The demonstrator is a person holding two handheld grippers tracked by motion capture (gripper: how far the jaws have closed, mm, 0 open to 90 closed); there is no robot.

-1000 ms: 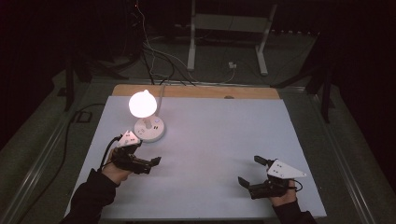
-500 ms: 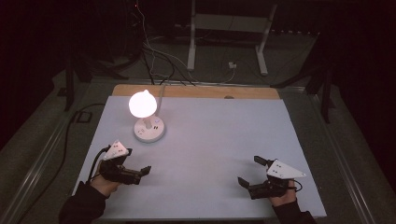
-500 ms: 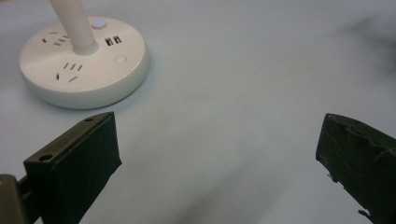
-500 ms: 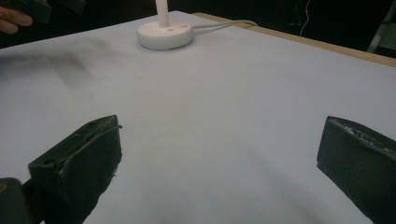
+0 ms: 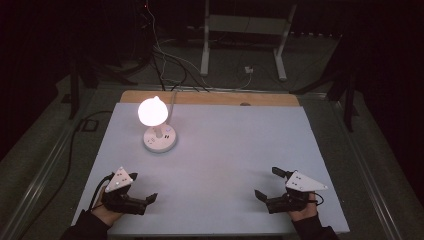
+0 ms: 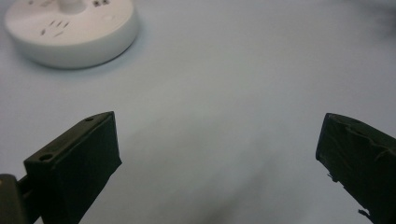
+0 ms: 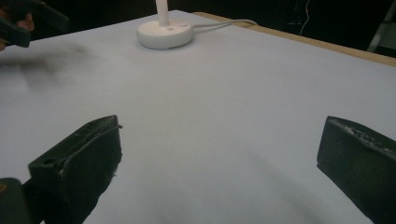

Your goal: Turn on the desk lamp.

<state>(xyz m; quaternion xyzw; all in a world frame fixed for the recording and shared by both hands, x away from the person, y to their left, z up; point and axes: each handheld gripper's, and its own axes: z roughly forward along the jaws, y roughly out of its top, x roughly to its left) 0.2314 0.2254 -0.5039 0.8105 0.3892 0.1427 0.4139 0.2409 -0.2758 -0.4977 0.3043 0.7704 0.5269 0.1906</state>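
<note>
High view: a pale white-topped table (image 5: 225,150) with a wooden far edge stands in a dark room. Toward its far left stands a small desk lamp with a glowing round white globe (image 5: 151,111) on a short stem, rising from a round white plastic base (image 5: 160,139) that has sockets on top. A pale cord runs from the base off the far edge. The left gripper (image 5: 142,202), black with a grey three-cornered plate, lies low over the near left corner, held in a hand, its jaws apart and empty. The right gripper (image 5: 267,187) lies over the near right part of the table, well apart from the left one, jaws also apart and empty

Left gripper view: two black jaws rise from the bottom corners, wide apart, with bare table between them. The round white base (image 6: 70,28) sits at the upper left, well ahead of the jaws

Right gripper view: two black jaws stand wide apart over bare table. The white base (image 7: 164,32) and lamp stem sit far ahead, its cord trailing right. The left gripper (image 7: 28,21) shows blurred at the upper left corner
</note>
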